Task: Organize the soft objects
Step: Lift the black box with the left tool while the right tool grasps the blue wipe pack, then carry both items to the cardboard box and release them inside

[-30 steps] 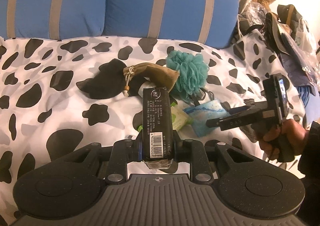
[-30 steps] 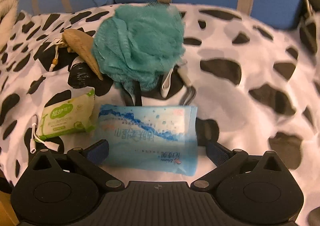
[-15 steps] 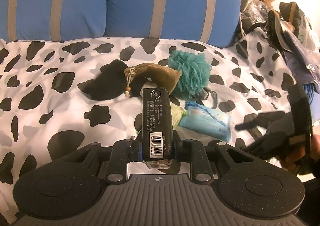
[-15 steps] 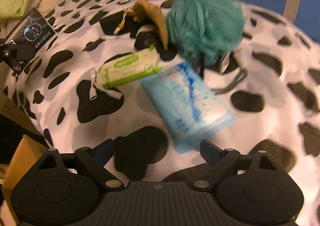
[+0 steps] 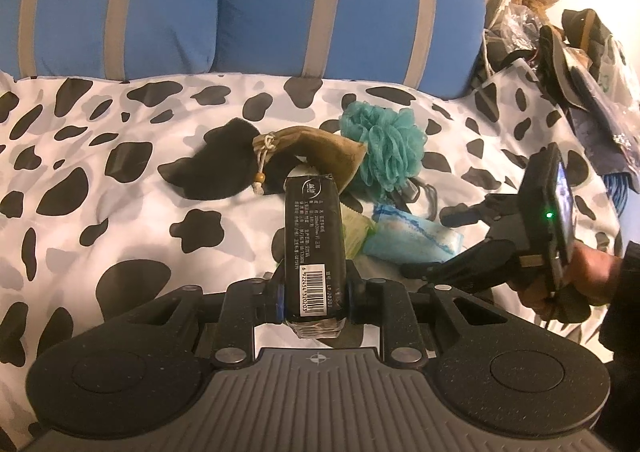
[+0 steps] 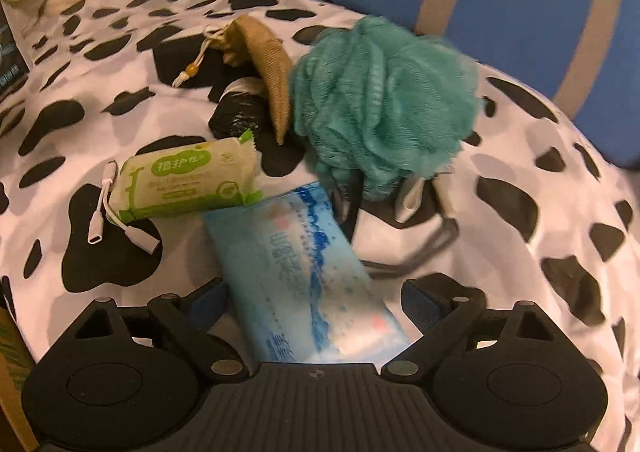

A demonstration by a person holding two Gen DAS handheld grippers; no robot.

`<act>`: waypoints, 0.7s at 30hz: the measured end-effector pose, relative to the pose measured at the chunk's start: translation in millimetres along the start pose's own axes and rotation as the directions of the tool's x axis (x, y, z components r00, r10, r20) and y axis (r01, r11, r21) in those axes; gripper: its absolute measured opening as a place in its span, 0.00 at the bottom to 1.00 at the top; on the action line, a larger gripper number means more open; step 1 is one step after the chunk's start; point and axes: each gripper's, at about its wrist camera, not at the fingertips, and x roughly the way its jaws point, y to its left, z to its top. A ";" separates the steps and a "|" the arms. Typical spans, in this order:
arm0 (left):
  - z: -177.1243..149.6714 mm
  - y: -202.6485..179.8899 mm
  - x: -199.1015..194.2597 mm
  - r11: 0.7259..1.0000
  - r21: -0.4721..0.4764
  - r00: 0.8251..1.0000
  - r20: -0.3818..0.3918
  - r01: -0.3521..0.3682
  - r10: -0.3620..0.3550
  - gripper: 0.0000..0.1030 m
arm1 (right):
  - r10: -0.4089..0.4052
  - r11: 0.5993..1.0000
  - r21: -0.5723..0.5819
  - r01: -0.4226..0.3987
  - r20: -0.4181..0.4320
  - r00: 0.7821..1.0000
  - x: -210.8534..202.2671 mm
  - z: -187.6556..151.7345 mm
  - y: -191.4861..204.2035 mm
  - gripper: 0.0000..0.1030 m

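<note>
Cow-print bedspread [image 6: 540, 180], teal loofah [image 6: 380, 108], tan pouch [image 6: 268, 60], white adapter [image 6: 100, 220]

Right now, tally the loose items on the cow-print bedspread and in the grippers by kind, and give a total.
Tissue packs: 3 (black pack, green pack, blue pack)
Bath pouf: 1 (teal)
Drawstring pouch: 1 (tan)
White adapter cable: 1
Black cloth: 1
Total: 7
</note>
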 end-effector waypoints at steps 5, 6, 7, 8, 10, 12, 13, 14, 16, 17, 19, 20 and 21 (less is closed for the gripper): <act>0.8 2.0 -0.9 1.000 -0.009 1.000 0.001 -0.001 0.001 0.25 | -0.007 1.000 -0.018 0.007 -0.021 1.000 -5.8 -2.3 9.8 0.82; 0.6 1.4 -0.7 1.000 -0.008 1.000 0.000 -0.002 0.002 0.25 | -0.009 1.000 -0.021 0.008 -0.032 0.999 -8.1 -4.0 12.1 0.81; 0.3 1.0 -0.6 1.000 -0.007 1.000 -0.002 -0.001 0.001 0.25 | -0.010 1.000 -0.023 0.009 -0.045 0.999 -10.4 -6.1 14.8 0.80; 0.0 0.5 -0.7 1.000 -0.005 1.000 -0.004 0.000 0.000 0.25 | -0.012 1.000 -0.028 0.011 -0.061 0.998 -13.3 -7.6 17.4 0.79; -0.6 -0.1 -0.7 1.000 -0.002 1.000 -0.006 0.000 0.000 0.25 | -0.009 0.999 -0.051 0.004 -0.098 0.995 -20.4 -10.4 23.1 0.78; -0.5 -0.3 -0.6 1.000 -0.001 1.000 -0.006 0.001 -0.001 0.25 | -0.011 0.997 -0.081 0.002 -0.112 0.994 -26.9 -12.3 29.1 0.78; -0.8 -0.5 -0.6 1.000 -0.001 1.000 -0.005 0.002 -0.002 0.25 | -0.017 0.995 -0.101 0.007 -0.103 0.995 -29.0 -13.3 32.0 0.77; -1.3 -0.5 -0.3 1.000 0.000 1.000 -0.005 0.000 0.000 0.25 | -0.028 0.992 -0.121 0.017 -0.094 0.995 -29.0 -13.9 34.6 0.77; -2.3 -0.3 0.7 1.000 0.003 1.000 -0.009 -0.006 0.006 0.25 | -0.040 0.988 -0.150 0.028 -0.076 0.996 -27.0 -14.0 37.7 0.78; -3.1 -0.1 1.5 1.000 0.005 1.000 -0.014 -0.010 0.010 0.25 | -0.037 0.987 -0.157 0.025 -0.071 0.997 -25.5 -13.4 38.0 0.79; -4.7 1.1 3.6 1.000 0.009 1.000 -0.023 -0.016 0.016 0.25 | -0.021 0.989 -0.150 0.010 -0.069 0.997 -21.8 -11.5 35.6 0.78; -5.1 1.8 4.0 1.000 0.009 1.000 -0.025 -0.018 0.018 0.25 | -0.007 0.990 -0.141 -0.004 -0.073 0.997 -21.1 -10.6 34.1 0.75; -5.6 2.8 4.4 1.000 0.010 0.999 -0.027 -0.018 0.018 0.25 | 0.012 0.991 -0.130 -0.022 -0.078 0.997 -21.3 -10.0 32.9 0.72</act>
